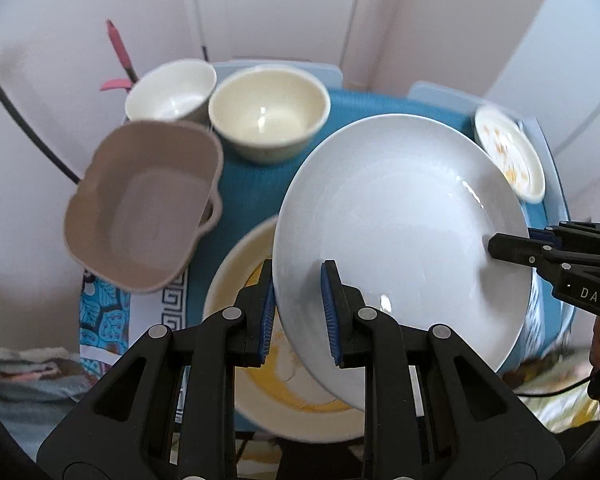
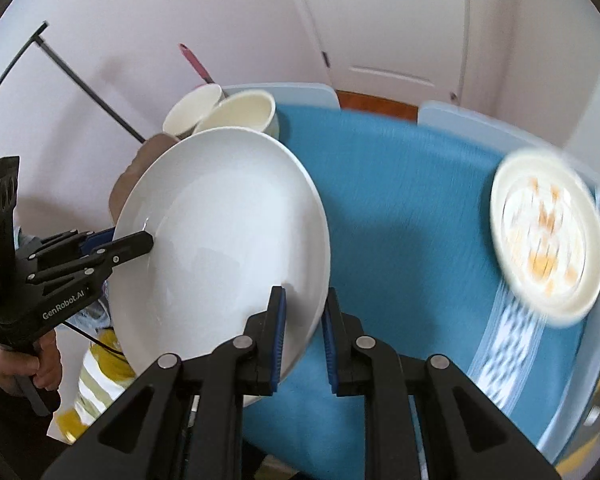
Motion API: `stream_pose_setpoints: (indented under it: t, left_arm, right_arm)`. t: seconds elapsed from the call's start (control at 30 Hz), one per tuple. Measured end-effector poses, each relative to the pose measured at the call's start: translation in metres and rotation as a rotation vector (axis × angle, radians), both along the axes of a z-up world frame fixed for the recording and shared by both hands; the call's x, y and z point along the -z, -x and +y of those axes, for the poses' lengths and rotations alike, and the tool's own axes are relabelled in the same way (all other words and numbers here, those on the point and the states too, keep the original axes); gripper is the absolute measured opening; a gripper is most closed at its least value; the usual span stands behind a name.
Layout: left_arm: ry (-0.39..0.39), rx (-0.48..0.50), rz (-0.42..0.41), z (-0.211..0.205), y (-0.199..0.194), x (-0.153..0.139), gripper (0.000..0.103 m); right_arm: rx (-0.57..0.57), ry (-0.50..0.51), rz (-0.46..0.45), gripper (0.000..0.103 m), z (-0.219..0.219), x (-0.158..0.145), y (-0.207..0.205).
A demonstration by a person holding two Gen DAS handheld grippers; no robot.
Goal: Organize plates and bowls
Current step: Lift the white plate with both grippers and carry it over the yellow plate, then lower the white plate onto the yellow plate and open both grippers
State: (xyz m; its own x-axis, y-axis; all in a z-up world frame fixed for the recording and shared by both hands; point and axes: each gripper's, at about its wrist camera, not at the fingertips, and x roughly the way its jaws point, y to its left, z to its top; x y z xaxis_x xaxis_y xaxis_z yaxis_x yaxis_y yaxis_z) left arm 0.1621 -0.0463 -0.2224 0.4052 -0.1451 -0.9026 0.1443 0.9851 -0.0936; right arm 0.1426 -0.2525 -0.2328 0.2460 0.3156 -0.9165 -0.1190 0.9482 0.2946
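The left gripper [image 1: 300, 312] has its jaws clamped on the near rim of the large white plate [image 1: 400, 220], held tilted above the blue tabletop [image 2: 400, 200] over a yellow-patterned plate [image 1: 260, 392]. The right gripper [image 2: 303, 340] pinches the plate's opposite rim. A small patterned plate [image 2: 548, 236] lies far right.

Both the left gripper [image 1: 300, 312] and the right gripper [image 2: 303, 340] are matte black plastic linkages with round silver pivot screws and ribbed blue pads [image 1: 329, 312]. White lettering marks their bodies. A thin black cable [image 2: 96, 342] trails below the left one.
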Motion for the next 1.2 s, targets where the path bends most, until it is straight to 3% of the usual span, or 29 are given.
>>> stream_pose_setpoints:
  t: [0.27, 0.57, 1.03, 1.2]
  left_arm:
    - [0.034, 0.123, 0.092, 0.022, 0.002, 0.046, 0.020]
    - [0.007, 0.163, 0.129, 0.025, -0.001, 0.073, 0.020]
    - [-0.105, 0.214, 0.075, 0.004, -0.010, 0.078, 0.020]
    - [-0.206, 0.232, 0.031, -0.003, -0.004, 0.076, 0.019]
  right_arm:
    - [0.166, 0.029, 0.051, 0.016, 0.032, 0.026, 0.028]
    - [0.206, 0.070, 0.040, 0.016, 0.051, 0.037, 0.028]
    - [0.179, 0.131, 0.058, 0.016, 0.058, 0.044, 0.034]
    - [0.157, 0.149, 0.065, 0.016, 0.061, 0.044, 0.035]
